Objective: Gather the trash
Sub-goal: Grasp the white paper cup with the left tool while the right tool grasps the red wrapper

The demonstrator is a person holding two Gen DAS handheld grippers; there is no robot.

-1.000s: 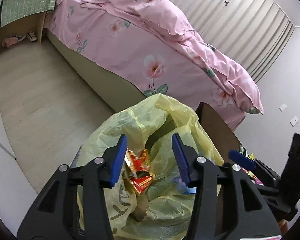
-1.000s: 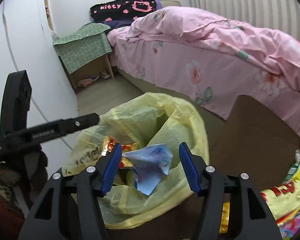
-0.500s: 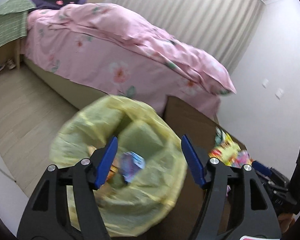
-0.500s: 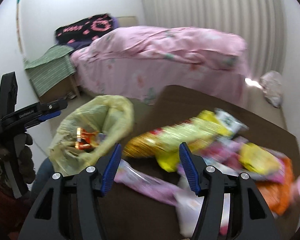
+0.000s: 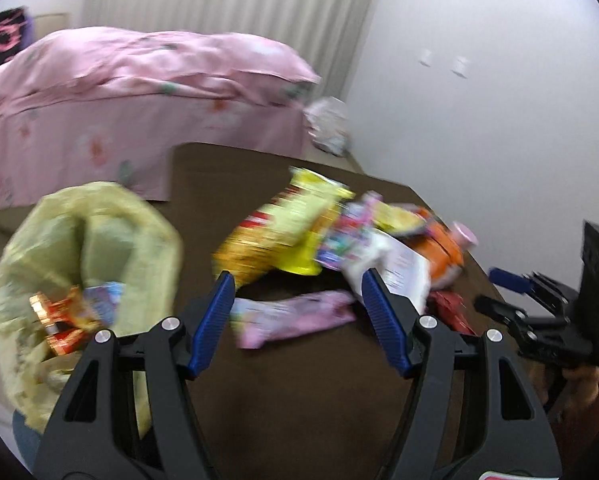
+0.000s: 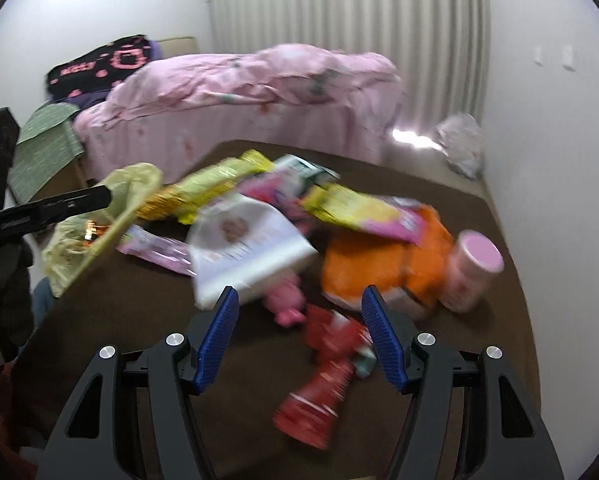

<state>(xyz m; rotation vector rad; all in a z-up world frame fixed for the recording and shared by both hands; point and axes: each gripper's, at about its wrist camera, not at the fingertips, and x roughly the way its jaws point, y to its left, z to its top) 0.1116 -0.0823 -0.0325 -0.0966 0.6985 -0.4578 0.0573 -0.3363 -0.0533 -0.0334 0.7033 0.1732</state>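
Both the left gripper and right gripper are spreading wider, pinching nothing. Only the left view is showing inside the yellow bag hanging off the desk's left edge; only the right view is showing the red wrapper near the front edge

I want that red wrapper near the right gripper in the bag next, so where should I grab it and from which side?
Likely across its narrow pinched waist, where the red wrapper is thinnest, coming down from above with the open right gripper. It lies flat on the brown table, fanned wider at the near end, so that end would bunch or slip. Blur hides finer detail.
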